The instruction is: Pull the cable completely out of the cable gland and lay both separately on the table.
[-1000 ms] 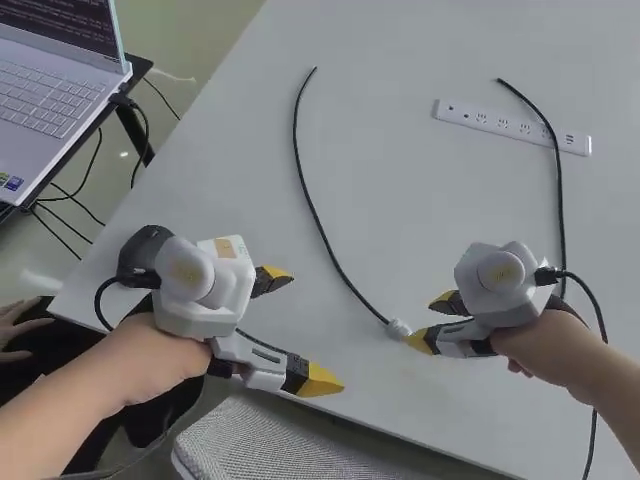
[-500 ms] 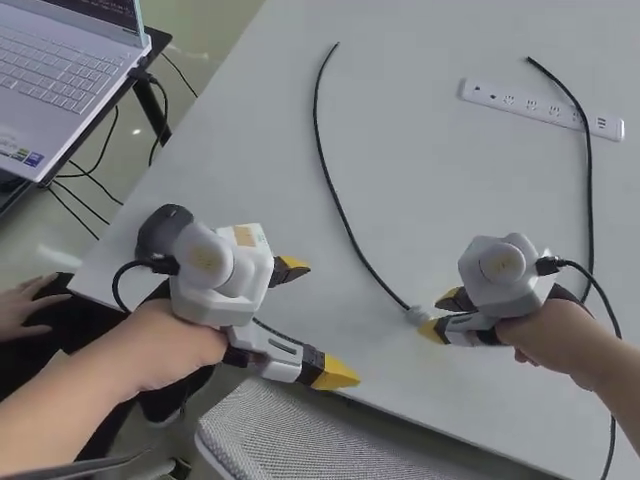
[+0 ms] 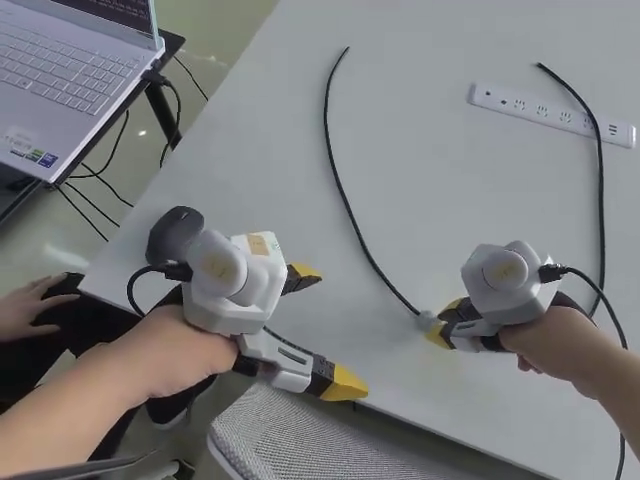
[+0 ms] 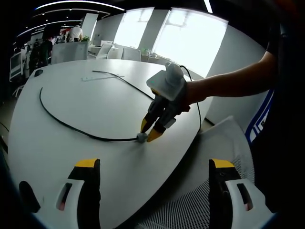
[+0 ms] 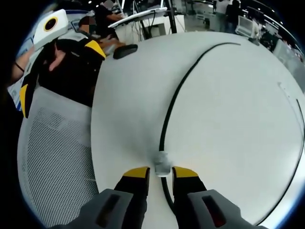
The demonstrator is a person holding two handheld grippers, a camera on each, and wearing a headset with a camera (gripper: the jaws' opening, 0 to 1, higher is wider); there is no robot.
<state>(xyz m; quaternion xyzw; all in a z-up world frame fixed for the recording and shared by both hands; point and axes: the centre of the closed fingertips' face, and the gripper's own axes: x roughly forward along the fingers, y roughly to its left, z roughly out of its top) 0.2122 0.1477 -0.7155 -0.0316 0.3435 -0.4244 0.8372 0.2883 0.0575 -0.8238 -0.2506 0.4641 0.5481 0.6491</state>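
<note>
The cable gland (image 5: 162,167) lies on the table (image 3: 450,150), threaded on the cable (image 3: 345,195), which we judge limp and light. Our right gripper (image 5: 161,172) has its jaws flanking the gland; we cannot tell whether they touch it. Our left gripper (image 4: 155,163) gapes empty; we would pinch the cable beside the rigid gland.

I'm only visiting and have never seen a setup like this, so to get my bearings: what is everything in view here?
Long thin black cable: one, black, curving across the table.
Small pale plastic cable gland: one, whitish, on the cable's near end.
Smooth white table: one, white, under everything.
White plastic power strip: one, white, far right of the table.
Power strip's cord: one, black, running toward the near edge.
Silver open laptop: one, silver, on a dark stand left of the table.
Grey mesh chair: one, grey, at the near table edge.
Left gripper: one, white, yellow-tipped fingers spread wide, holding nothing.
Right gripper: one, same colours, fingers flanking the gland; whether they pinch it is unclear.
</note>
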